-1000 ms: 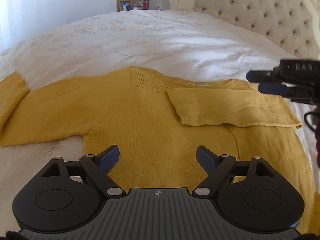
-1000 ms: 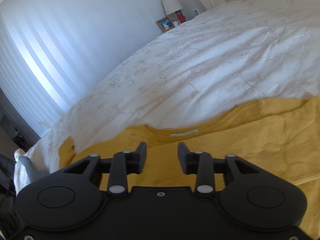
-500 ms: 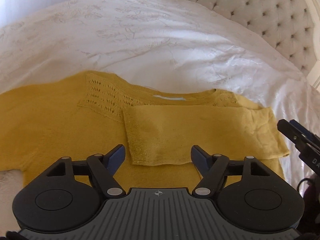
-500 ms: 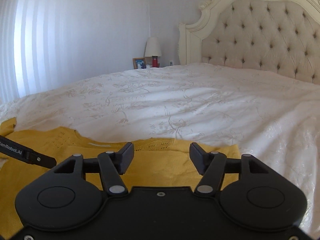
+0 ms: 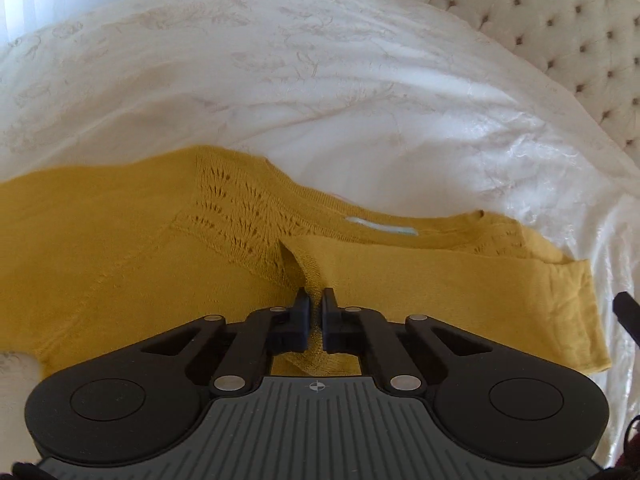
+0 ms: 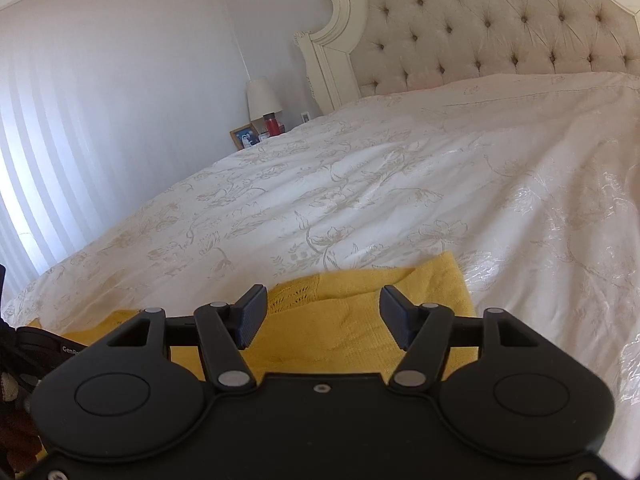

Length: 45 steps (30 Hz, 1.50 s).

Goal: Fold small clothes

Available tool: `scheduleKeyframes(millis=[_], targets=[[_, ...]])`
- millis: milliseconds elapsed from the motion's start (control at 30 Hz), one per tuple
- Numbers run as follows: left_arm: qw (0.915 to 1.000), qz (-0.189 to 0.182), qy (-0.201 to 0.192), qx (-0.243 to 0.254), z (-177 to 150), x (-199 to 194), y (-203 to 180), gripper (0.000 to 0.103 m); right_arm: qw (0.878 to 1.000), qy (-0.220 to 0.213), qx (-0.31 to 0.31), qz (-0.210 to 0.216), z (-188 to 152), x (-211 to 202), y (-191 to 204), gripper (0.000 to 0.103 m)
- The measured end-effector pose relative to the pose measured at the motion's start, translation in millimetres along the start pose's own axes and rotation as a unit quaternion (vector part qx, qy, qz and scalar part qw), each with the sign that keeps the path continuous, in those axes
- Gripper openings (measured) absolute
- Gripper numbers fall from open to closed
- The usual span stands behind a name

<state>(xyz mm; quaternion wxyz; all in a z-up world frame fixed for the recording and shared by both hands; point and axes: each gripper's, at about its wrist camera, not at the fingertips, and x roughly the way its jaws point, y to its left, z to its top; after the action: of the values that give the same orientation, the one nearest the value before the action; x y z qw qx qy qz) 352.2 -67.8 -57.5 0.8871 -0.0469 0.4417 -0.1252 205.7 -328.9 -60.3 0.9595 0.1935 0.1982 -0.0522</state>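
A mustard-yellow knit sweater point(image 5: 120, 240) lies flat on the white bedspread point(image 5: 320, 80), neck away from me, with its right sleeve point(image 5: 460, 292) folded across the chest. My left gripper point(image 5: 315, 298) is shut on the cuff end of that folded sleeve, pinching a raised ridge of knit. My right gripper point(image 6: 320, 312) is open just above the sweater's right shoulder point(image 6: 352, 328), touching nothing. Its tip shows at the right edge of the left wrist view point(image 5: 628, 312).
A tufted cream headboard point(image 6: 500, 28) stands at the far end of the bed. A nightstand with a lamp point(image 6: 262, 98), a photo frame point(image 6: 244, 136) and a red jar point(image 6: 273, 125) sits beyond the bed. White bedspread surrounds the sweater.
My left gripper moved forward over the sweater to the folded sleeve's cuff and closed on it. My right gripper swung right toward the sweater's shoulder and opened wider.
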Motion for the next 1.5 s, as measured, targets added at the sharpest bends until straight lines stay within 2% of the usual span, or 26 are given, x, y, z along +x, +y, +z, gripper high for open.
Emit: scheduleKeyframes(millis=[133,200,400,533,667,767,933,1000,1167,1233,1267,1333,1500], targets=[[0.9985,0.015,-0.047,0.024,9.4,-31.8,3.6,0.005,1.0,0.017,-0.004,0.007,-2.9,1.3,5.5,0.067],[0.9978,0.028,-0.056,0.024,16.6,-41.2,12.0,0.005,1.0,0.023,-0.009,0.013,-4.2,2.2,9.6,0.067],[0.9965,0.075,-0.032,0.016,25.8,-28.1,46.5,0.005,0.998,0.047,-0.021,0.026,-7.1,8.0,18.0,0.07],[0.9933,0.112,-0.026,0.012,24.5,-9.9,59.8,0.005,0.996,0.083,-0.028,0.01,-12.3,16.7,18.1,0.071],[0.9935,0.114,-0.007,0.0,19.2,5.1,69.3,0.007,0.993,0.113,-0.016,-0.01,-16.5,25.5,11.8,0.072],[0.9933,0.115,-0.011,0.003,12.5,12.0,72.3,0.008,0.988,0.152,-0.003,-0.033,-22.7,36.0,4.9,0.076],[0.9928,0.108,-0.044,0.028,0.2,15.2,69.0,0.034,0.985,0.169,-0.01,-0.043,-28.4,40.3,4.1,0.077],[0.9909,0.111,-0.062,0.045,-7.0,15.2,64.7,0.038,0.985,0.169,-0.018,-0.041,-30.3,41.2,6.3,0.081],[0.9856,0.118,-0.104,0.063,-22.1,14.9,59.9,0.058,0.984,0.17,-0.038,-0.041,-33.3,42.9,11.5,0.086],[0.9851,0.118,-0.11,0.06,-24.7,15.4,60.4,0.081,0.984,0.17,-0.041,-0.037,-33.5,44.1,12.1,0.089],[0.9855,0.116,-0.109,0.059,-25.2,16.0,60.8,0.085,0.984,0.17,-0.044,-0.036,-33.8,44.6,12.6,0.09],[0.9866,0.109,-0.106,0.059,-24.3,16.2,62.7,0.09,0.984,0.17,-0.049,-0.035,-34.3,46.2,13.6,0.092],[0.9905,0.079,-0.081,0.077,-18.2,5.7,70.9,0.09,0.984,0.166,-0.062,-0.033,-37.0,47.5,17.8,0.095]])
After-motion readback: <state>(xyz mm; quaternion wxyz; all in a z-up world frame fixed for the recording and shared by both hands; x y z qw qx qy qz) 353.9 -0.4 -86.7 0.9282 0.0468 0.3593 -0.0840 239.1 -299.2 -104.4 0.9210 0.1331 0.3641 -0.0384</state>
